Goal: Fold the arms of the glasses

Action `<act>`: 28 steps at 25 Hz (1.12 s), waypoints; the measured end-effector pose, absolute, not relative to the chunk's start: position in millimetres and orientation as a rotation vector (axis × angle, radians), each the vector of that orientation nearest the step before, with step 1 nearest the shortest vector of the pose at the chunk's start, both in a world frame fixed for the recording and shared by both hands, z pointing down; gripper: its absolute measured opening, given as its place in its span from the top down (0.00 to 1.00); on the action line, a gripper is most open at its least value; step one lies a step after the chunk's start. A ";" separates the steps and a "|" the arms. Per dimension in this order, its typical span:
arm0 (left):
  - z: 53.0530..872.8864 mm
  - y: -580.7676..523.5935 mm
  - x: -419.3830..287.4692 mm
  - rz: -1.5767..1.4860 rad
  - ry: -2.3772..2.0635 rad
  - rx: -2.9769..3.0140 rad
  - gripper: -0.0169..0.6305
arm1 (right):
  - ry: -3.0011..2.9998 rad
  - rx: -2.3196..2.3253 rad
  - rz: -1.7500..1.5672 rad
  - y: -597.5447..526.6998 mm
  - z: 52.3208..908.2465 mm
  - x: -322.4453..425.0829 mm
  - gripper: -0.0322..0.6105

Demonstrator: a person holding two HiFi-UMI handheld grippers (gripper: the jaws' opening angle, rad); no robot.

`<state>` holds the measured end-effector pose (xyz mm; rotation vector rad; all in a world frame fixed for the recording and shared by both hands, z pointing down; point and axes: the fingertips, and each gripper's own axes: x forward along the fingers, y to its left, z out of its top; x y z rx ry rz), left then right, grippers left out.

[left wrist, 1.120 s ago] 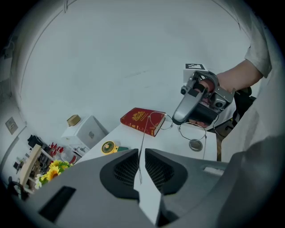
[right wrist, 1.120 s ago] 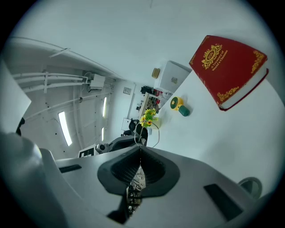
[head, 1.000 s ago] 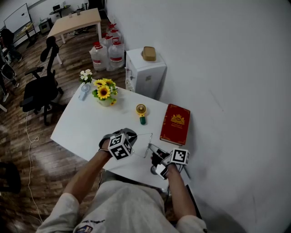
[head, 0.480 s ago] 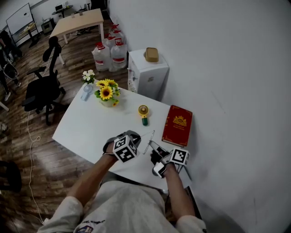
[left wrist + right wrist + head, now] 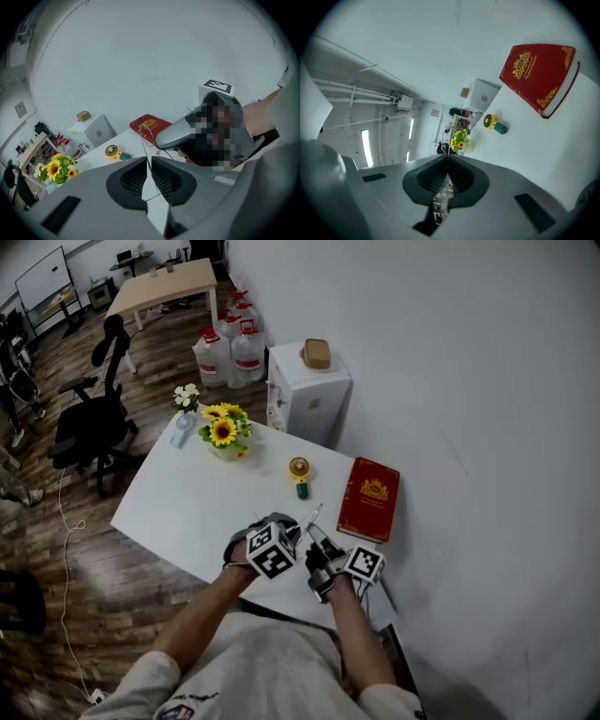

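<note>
Right hand-held gripper (image 5: pixel 448 157), ribbed inside, pinched shut on thin wire glasses (image 5: pixel 311 517).

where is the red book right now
In the head view the red hardcover book with gold crest lies flat on the white table's right side by the wall, right of the small yellow fan with green handle.

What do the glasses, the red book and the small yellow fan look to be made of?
The glasses: likely thin metal wire; the frame shows only as fine dark lines.
The book: hard cover in glossy red, cloth or leatherette, cannot tell which; gold stamped emblem and border, pale page edges.
The fan: probably plastic; smooth, even yellow head, green handle.
</note>
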<state>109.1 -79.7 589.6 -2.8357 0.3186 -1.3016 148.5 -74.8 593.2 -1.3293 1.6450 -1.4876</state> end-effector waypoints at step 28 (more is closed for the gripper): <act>549.0 -120.6 51.8 -0.565 0.636 -3.643 0.81 | 1.658 -1.339 -1.424 -91.4 587.1 170.2 0.94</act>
